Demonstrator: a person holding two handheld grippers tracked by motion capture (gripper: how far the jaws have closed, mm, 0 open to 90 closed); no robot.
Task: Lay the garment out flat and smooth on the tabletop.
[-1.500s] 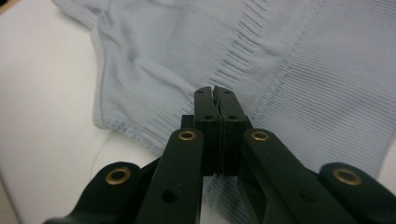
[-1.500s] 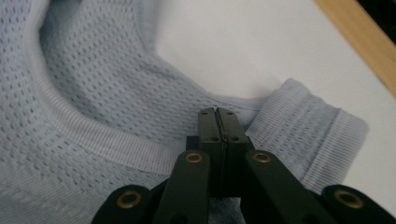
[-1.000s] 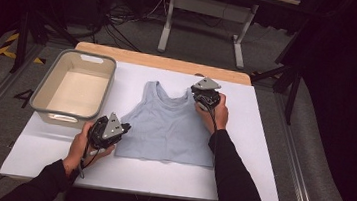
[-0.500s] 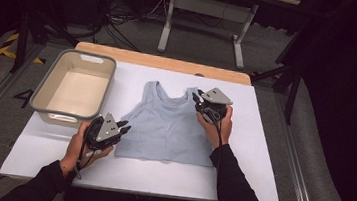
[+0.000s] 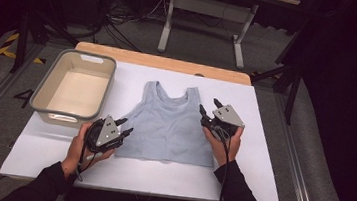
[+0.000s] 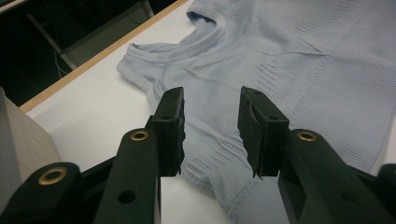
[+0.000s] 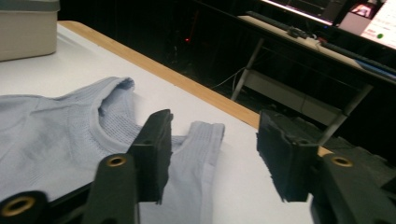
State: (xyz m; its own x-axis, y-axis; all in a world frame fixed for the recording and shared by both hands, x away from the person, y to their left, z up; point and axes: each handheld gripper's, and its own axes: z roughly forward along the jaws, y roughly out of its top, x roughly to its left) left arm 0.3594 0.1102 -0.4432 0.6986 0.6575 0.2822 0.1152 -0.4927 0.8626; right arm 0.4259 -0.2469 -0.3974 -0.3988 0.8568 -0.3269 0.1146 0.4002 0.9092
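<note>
A light blue tank top point(image 5: 171, 127) lies flat on the white table point(image 5: 258, 179), straps toward the far side. My left gripper point(image 5: 124, 126) hovers at its lower left hem, open, nothing between its jaws; the left gripper view shows the tank top point(image 6: 289, 84) just beyond my left gripper point(image 6: 212, 128). My right gripper point(image 5: 208, 109) is open beside the garment's right edge, near the right strap. In the right gripper view the tank top point(image 7: 56, 140) lies under and left of my right gripper point(image 7: 212, 156), with its strap point(image 7: 205, 140) between the jaws' line of sight.
A beige empty bin point(image 5: 74, 89) stands at the table's left, close to the left hand; its wall point(image 6: 18, 140) shows in the left gripper view. A wooden edge point(image 5: 170, 62) borders the far side. Desk legs and cables lie on the floor beyond.
My right gripper has drawn back from the right shoulder strap toward the near right, off the garment. My left gripper has barely shifted at the lower left hem.
</note>
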